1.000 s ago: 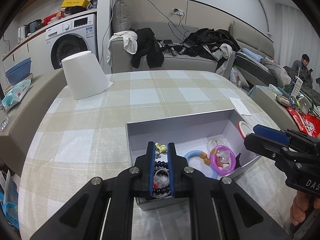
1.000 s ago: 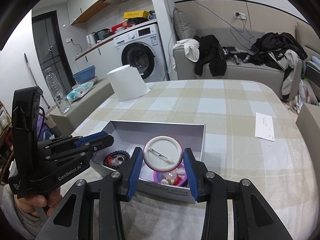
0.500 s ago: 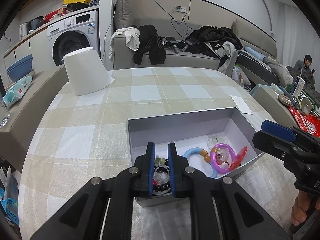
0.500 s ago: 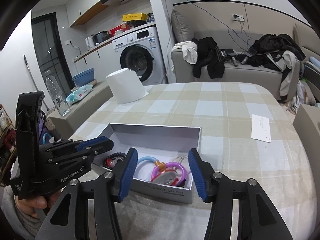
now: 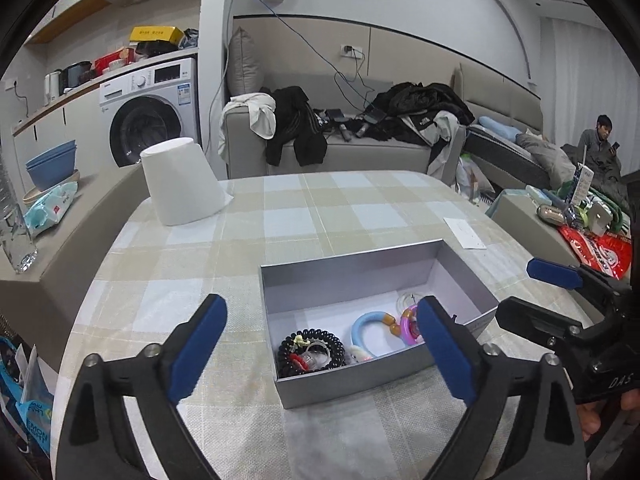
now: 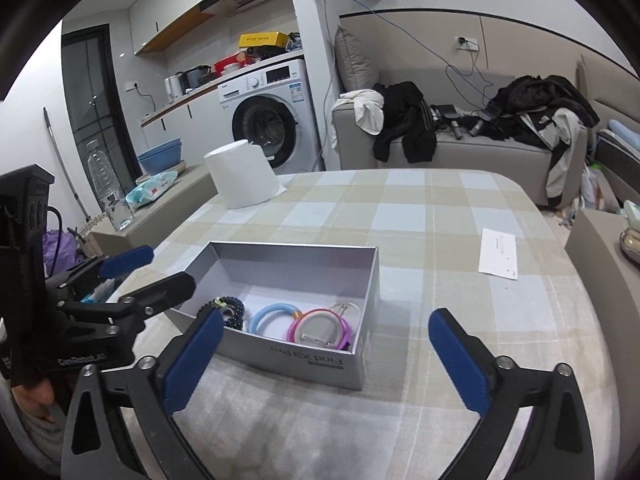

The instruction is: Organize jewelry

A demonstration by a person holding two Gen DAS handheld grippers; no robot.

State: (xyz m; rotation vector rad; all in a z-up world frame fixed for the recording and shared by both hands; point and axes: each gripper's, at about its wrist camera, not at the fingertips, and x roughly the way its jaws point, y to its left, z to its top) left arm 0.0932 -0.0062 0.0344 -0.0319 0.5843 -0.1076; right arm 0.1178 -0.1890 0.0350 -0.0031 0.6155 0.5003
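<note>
Both sets of jaws have just been opening, nothing between them; the left gripper (image 5: pixel 320 344), a second ago pinched on the black bead bracelet (image 5: pixel 310 350), has let it go, and the bracelet lies in the grey box (image 5: pixel 344 276) at its near-left corner; the right gripper (image 6: pixel 326 354) has dropped the round white badge (image 6: pixel 318 330), held above the box a second ago, and it sits inside on the pink ring (image 6: pixel 320 326); the left gripper has pulled back a touch.

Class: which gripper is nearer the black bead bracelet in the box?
Left. The left gripper hangs open over the black bead bracelet; the right gripper is open toward the box's other end.
</note>
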